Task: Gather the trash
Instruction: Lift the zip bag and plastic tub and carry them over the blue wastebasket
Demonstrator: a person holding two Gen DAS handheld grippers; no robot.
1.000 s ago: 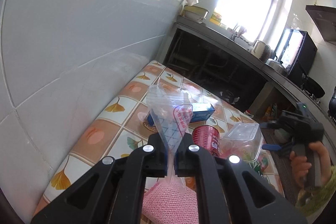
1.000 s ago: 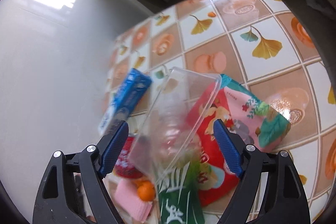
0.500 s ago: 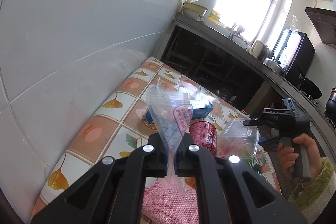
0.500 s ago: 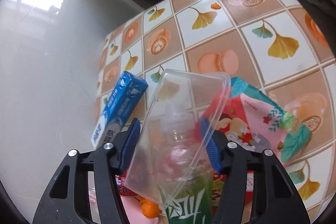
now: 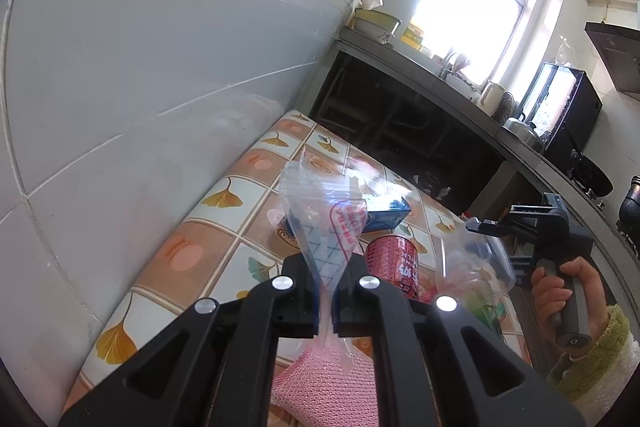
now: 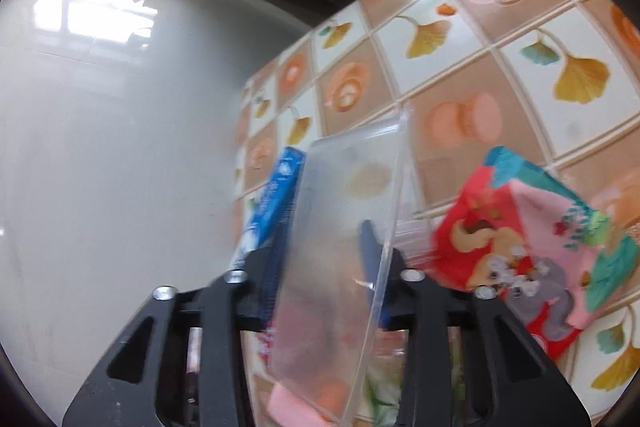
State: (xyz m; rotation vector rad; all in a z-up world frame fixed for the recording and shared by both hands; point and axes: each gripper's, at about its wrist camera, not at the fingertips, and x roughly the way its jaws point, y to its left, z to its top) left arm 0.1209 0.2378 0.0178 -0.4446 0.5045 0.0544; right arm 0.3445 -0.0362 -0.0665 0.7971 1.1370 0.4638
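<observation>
Clear plastic makes up both things in hand. The left gripper (image 5: 326,301) has its jaws clamped together on the lower corner of a crumpled transparent zip bag with a blue grid and red print (image 5: 326,223), which stands up above the patterned tile tabletop (image 5: 224,223). The right gripper (image 6: 326,255) has its jaws pressed against the two sides of a clear rectangular plastic food container (image 6: 344,227); that container sits tilted between the blue pads, its long edge running away from the camera, and in the left wrist view it appears lifted off the surface.

Judged from the spread below, collection is at an early stage. Two pieces are held, but no bin or trash sack shows in either view, so nothing can be counted as disposed of. Left on the tabletop are a blue rectangular cardboard box (image 5: 386,213) near the wall, a red printed metal can (image 5: 394,263) just beside it, a red and pink cartoon snack packet (image 6: 532,263) to the right of the container, a pink textured cloth (image 5: 320,387) under the left jaws, and something green and something orange partly hidden beneath the container.
</observation>
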